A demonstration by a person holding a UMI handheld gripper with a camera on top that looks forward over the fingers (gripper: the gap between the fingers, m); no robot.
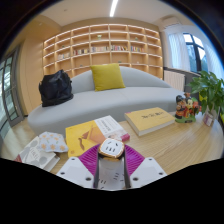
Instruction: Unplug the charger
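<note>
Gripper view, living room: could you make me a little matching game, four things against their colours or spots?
Things:
1. cushion
2. bag
3. charger
4. plant

Descriptions:
a. white, between the fingers of the gripper
b. yellow, on the sofa
c. green, beside the sofa's end
d. black, on the sofa

Pairs: 1-b, 2-d, 3-a, 4-c

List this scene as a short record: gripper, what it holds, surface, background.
gripper: hand-held gripper, fingers closed around a white charger
surface: wooden table with yellow book, tan box, papers
background: grey sofa, yellow cushion, black bag, bookshelf
right side: green plant
</note>
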